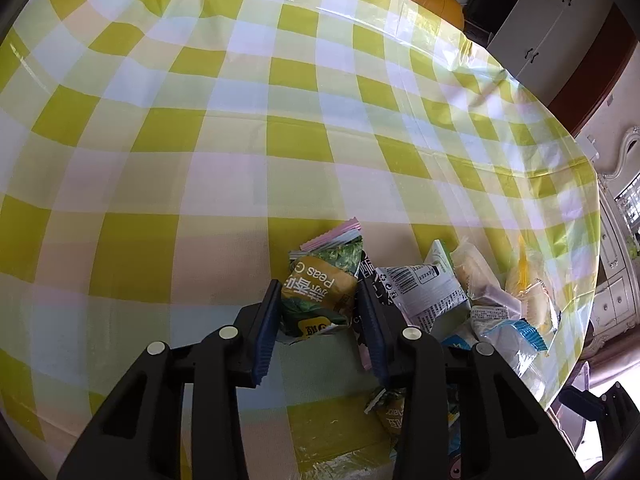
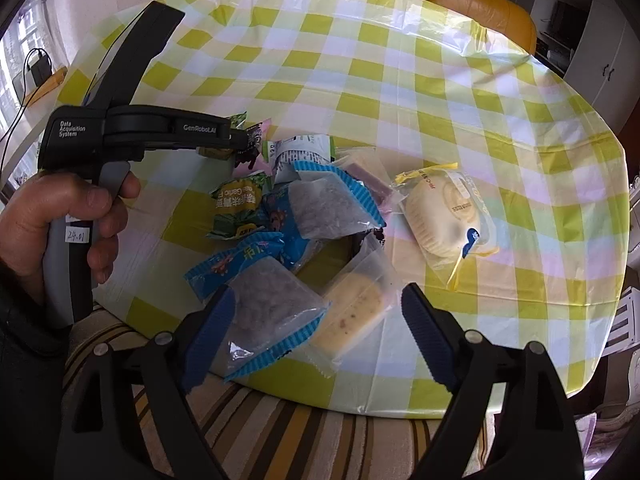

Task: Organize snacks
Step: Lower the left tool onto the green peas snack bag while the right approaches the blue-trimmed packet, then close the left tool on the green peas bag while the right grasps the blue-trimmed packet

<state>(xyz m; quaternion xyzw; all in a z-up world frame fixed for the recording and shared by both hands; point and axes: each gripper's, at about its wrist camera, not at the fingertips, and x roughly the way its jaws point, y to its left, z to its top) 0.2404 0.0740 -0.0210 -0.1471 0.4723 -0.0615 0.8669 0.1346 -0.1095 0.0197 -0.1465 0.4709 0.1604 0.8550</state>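
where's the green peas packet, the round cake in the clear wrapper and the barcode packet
green peas packet [image 1: 318, 294], left wrist view, on its printed front between the claw's fingers
round cake [image 2: 444, 214], right wrist view, on the cake's pale top
barcode packet [image 1: 420, 284], left wrist view, on the white panel beside the barcode

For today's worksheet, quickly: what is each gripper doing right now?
Left gripper: closed on the green peas packet.
Right gripper: open, holding nothing, above the snack pile near the table edge.
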